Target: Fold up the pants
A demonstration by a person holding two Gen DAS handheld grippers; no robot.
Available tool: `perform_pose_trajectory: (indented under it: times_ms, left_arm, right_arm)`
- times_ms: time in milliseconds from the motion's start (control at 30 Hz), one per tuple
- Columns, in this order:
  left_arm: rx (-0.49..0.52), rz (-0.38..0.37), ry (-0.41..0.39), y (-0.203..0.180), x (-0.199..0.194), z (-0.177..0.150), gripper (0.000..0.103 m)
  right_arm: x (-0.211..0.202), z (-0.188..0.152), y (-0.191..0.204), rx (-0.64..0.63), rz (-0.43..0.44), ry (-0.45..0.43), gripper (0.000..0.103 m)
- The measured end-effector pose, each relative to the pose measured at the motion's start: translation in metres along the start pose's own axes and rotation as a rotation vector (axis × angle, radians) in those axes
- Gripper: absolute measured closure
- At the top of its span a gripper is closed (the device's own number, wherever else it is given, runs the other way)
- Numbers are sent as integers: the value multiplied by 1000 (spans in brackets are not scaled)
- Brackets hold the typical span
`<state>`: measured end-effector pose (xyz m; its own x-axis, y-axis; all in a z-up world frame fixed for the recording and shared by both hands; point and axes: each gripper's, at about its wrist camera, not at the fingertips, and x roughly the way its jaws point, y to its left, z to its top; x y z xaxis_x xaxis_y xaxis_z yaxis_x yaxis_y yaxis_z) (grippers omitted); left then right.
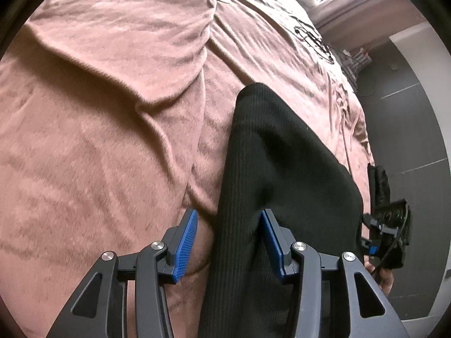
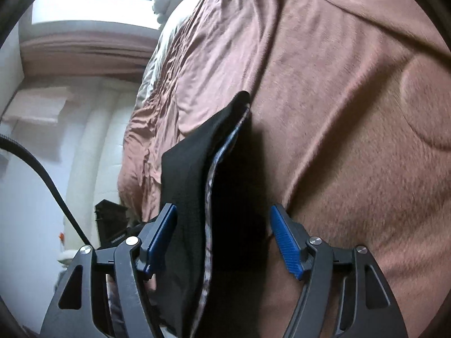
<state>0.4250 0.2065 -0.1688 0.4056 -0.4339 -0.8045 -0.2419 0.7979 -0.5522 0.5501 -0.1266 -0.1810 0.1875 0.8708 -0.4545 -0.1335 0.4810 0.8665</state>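
The black ribbed pants (image 1: pixel 282 163) lie on a pink-brown bedspread (image 1: pixel 98 112). In the left wrist view my left gripper (image 1: pixel 229 217) is open, its blue pads (image 1: pixel 184 246) either side of a fold of the pants, not closed on it. In the right wrist view the pants (image 2: pixel 191 174) show a plaid lining edge and run between the fingers of my right gripper (image 2: pixel 222 214), which is open too. The right gripper also shows in the left wrist view (image 1: pixel 389 233) at the bed's right edge.
The bedspread (image 2: pixel 338 112) is wrinkled, with raised folds at the left in the left wrist view. The bed edge drops to a dark tiled floor (image 1: pixel 417 118). A black cable (image 2: pixel 50 186) and a dark box (image 2: pixel 112 219) are beside the bed.
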Motion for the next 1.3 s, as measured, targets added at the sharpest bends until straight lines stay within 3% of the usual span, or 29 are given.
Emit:
perform_pose_trajectory:
  times_ms: [233, 467, 800, 900, 933, 1067, 1300]
  left_arm:
    - [-4, -51, 1, 5, 9, 17, 54]
    - [6, -112, 3, 3, 18, 36, 54]
    - [47, -160, 20, 1, 35, 57, 54]
    - [62, -164, 23, -4, 36, 56, 59]
    - [72, -154, 15, -6, 34, 55, 61]
    - [70, -169, -6, -8, 26, 53, 78]
    - [113, -199, -83, -29, -7, 46, 83]
  right_arm:
    - [2, 3, -14, 30, 66, 65, 36]
    - [8, 19, -22, 13, 100, 51, 36]
    - [27, 20, -3, -56, 4, 17, 37]
    - [32, 18, 9, -90, -53, 17, 46]
    - [31, 16, 11, -93, -68, 16, 55]
    - [21, 10, 19, -109, -80, 3, 74]
    - [0, -10, 56, -238, -107, -71, 79]
